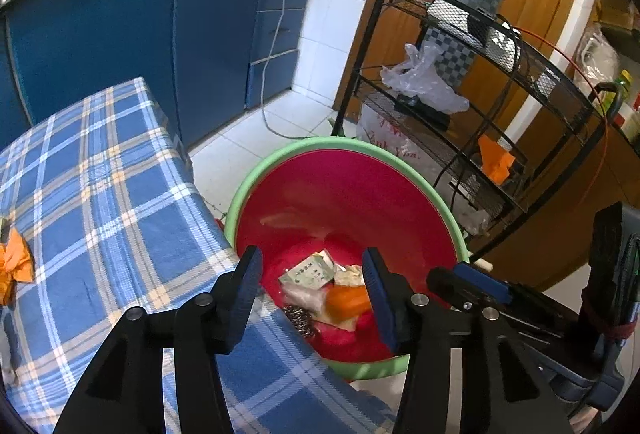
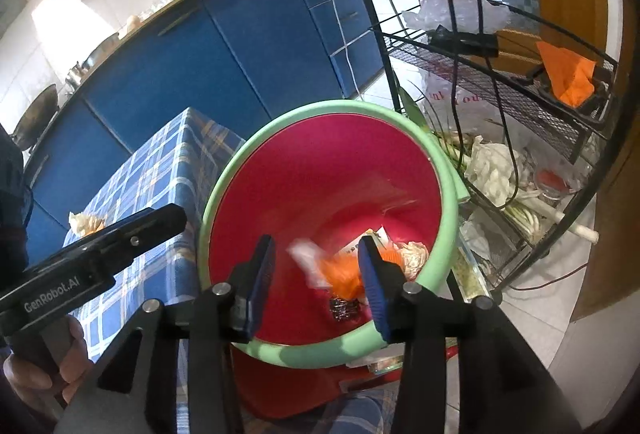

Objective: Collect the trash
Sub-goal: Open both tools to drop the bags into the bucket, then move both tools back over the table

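Both tongs hang over the red bin (image 1: 344, 194), pointing down into it, and both are let go: the left gripper (image 1: 312, 282) stands partly open with nothing between its pads, and the right gripper (image 2: 316, 274) beside it is parted about as far, also empty. Down in the bin, below the tips, lie the trash pieces: an orange wrapper (image 2: 340, 270), a white scrap (image 2: 306, 258) blurred, a printed packet (image 1: 308, 270) and a steel scrubber (image 2: 342, 308). More orange trash (image 1: 16, 262) sits on the checked table (image 1: 100, 174), far left of the tongs.
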Demonstrator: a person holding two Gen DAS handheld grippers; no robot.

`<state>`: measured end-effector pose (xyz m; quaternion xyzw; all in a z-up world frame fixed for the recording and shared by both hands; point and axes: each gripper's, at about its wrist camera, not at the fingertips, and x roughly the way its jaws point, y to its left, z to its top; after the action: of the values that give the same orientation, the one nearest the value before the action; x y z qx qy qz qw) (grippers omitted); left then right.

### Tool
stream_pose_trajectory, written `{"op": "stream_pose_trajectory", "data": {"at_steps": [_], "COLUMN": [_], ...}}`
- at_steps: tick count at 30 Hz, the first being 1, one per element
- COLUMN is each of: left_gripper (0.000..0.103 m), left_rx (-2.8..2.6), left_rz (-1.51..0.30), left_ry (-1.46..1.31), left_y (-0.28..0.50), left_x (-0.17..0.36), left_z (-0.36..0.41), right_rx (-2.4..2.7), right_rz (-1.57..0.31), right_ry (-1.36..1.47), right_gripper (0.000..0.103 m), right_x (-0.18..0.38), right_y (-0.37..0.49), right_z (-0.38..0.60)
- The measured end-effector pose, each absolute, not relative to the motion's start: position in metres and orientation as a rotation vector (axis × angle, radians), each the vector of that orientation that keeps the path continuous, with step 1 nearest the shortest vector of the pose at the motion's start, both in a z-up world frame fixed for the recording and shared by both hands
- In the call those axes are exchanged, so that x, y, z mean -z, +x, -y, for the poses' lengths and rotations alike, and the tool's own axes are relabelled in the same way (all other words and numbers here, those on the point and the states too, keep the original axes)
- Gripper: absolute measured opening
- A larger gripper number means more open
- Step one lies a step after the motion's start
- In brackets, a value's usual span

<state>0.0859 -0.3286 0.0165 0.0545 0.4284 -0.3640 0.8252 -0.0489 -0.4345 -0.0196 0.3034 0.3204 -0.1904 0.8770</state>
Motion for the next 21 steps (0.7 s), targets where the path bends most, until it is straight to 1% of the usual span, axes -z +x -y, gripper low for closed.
{"op": "stream_pose_trajectory", "data": {"at_steps": [7,11,21], "left_gripper": [0.053,0.053,0.053], "left_rx": [0.737,0.714,0.601], "left_rz": [-0.905,-0.890,-0.855], "left_ry": [0.085,0.065,0.012], "left_y": [0.086,0.084,0.080], "left_x": [-0.024,-0.032,-0.050], "left_z": [0.312,0.296,0.232], "right_rx": [0.394,0.378,0.300], "right_rz": [-0.649,-0.634,-0.614], "right_ry": [0.639,0.631,0.580], "right_gripper": [0.048,0.051,0.057], "right_x": [0.013,0.005,-0.017], "right_y": [-0.057,-0.060,-0.053], "right_z": [0.431,0.422,0.384]}}
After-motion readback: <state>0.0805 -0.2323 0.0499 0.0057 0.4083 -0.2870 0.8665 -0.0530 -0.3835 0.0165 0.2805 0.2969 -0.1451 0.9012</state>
